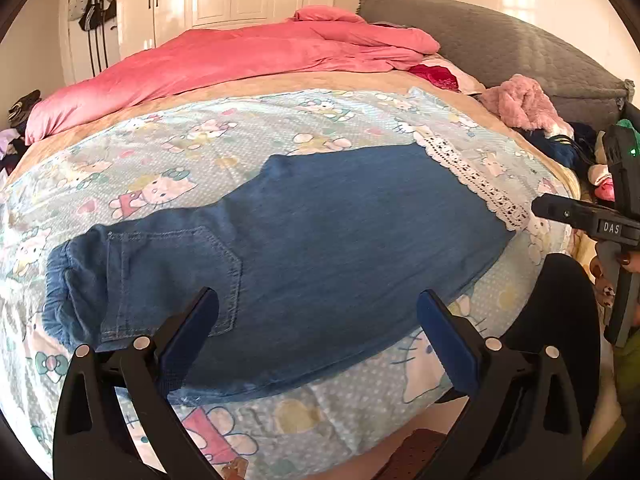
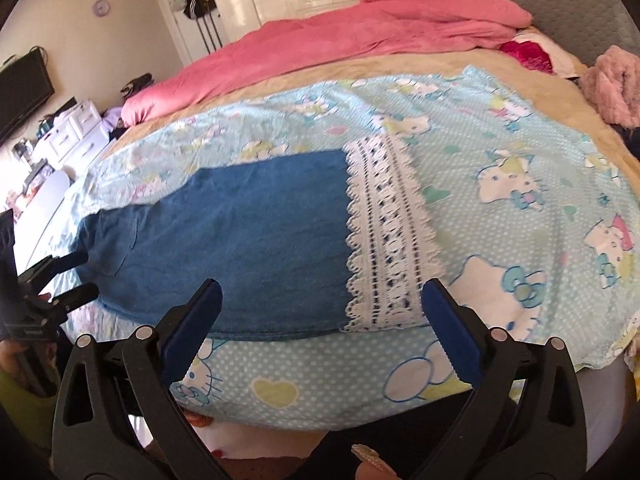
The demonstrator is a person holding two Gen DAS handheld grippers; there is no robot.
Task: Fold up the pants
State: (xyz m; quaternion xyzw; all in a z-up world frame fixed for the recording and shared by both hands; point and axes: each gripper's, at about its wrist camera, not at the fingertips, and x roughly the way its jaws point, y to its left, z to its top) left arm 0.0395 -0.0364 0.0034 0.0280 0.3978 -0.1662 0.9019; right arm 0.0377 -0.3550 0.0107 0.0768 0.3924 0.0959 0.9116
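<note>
Blue denim pants (image 1: 304,236) lie flat on the bed, folded lengthwise, with the elastic waistband (image 1: 60,284) and back pocket at the left and the white lace hem (image 1: 476,180) at the right. My left gripper (image 1: 318,304) is open and empty, hovering over the near edge by the pocket. In the right wrist view the pants (image 2: 248,240) and lace hem (image 2: 388,240) lie ahead. My right gripper (image 2: 322,296) is open and empty, above the near edge at the hem end. The right gripper also shows in the left wrist view (image 1: 538,204), and the left gripper in the right wrist view (image 2: 90,276).
The pants rest on a light blue Hello Kitty sheet (image 1: 248,128) over a beige bed cover. A pink duvet (image 1: 240,60) lies bunched at the far side. A pink fluffy garment (image 1: 520,104) and dark clothes sit by the grey headboard (image 1: 500,44). White wardrobes stand behind.
</note>
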